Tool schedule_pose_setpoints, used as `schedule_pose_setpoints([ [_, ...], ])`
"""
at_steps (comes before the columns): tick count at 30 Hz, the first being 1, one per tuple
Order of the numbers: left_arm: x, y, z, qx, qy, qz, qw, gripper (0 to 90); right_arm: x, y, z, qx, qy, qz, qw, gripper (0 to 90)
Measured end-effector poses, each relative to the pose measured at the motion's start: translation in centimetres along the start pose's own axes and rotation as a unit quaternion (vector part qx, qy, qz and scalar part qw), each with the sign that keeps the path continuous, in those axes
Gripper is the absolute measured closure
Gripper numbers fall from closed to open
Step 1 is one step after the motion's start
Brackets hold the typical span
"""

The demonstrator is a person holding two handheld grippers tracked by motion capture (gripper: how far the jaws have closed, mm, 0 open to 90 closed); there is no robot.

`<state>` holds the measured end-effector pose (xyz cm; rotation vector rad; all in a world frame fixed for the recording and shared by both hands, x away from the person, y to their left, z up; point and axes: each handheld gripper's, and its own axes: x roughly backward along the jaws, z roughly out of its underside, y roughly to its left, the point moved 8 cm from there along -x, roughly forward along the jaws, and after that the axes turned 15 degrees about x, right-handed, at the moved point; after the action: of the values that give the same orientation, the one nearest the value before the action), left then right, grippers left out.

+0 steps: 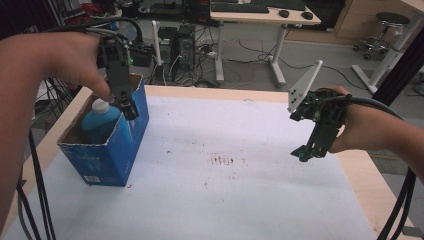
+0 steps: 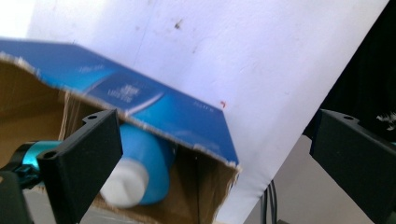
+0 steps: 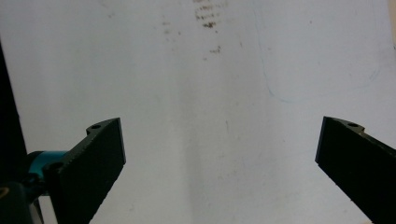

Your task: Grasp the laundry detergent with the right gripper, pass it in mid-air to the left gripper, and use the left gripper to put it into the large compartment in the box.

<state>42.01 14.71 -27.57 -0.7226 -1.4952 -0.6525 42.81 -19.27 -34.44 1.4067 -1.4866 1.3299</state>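
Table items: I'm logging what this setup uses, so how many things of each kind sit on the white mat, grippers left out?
Blue cardboard box: 1
Blue bottle with a white cap, standing inside that box: 1
Total: 2

wooden table (image 1: 367,172) — white sheet (image 1: 240,200), blue box (image 1: 107,145) on it.

Box mouth: partly taken up by the blue plastic bottle (image 1: 101,120) inside the open blue cardboard box (image 1: 116,150).
Middle and right: open white table cover (image 1: 240,200), unobstructed.
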Motion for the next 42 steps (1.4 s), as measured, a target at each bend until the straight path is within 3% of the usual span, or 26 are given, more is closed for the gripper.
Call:
schedule_pose_setpoints([
  [3, -0.3, -0.7, -0.9, -0.019, 0.002, 0.004, 0.9998, 1.6, -0.4, -0.4, 0.8, 0.005, 0.016, -0.011, 0.9998, 0.9],
  [5, -0.6, -1.0, -1.5, -0.034, 0.005, 0.003, 0.9994, 1.6, -0.7, -0.7, 1.3, 0.011, 0.041, -0.019, 0.9989, 0.9],
  [10, -1.4, -1.6, -2.7, -0.067, 0.010, 0.003, 0.9977, 1.6, -1.5, -1.5, 1.6, 0.023, 0.062, -0.026, 0.9975, 0.9],
  [21, -2.5, -2.6, -4.0, -0.086, 0.014, 0.015, 0.9961, 1.6, -2.0, -2.0, 2.0, 0.025, 0.067, -0.032, 0.9969, 0.9],
  [32, -3.3, -3.4, -5.2, -0.095, 0.021, 0.027, 0.9948, 1.6, -1.8, -2.4, 2.5, 0.011, 0.063, -0.024, 0.9977, 0.9],
  [42, -3.2, -3.5, -5.1, -0.095, 0.021, 0.026, 0.9949, 1.6, -2.0, -2.1, 2.2, 0.018, 0.068, -0.029, 0.9971, 0.9],
])
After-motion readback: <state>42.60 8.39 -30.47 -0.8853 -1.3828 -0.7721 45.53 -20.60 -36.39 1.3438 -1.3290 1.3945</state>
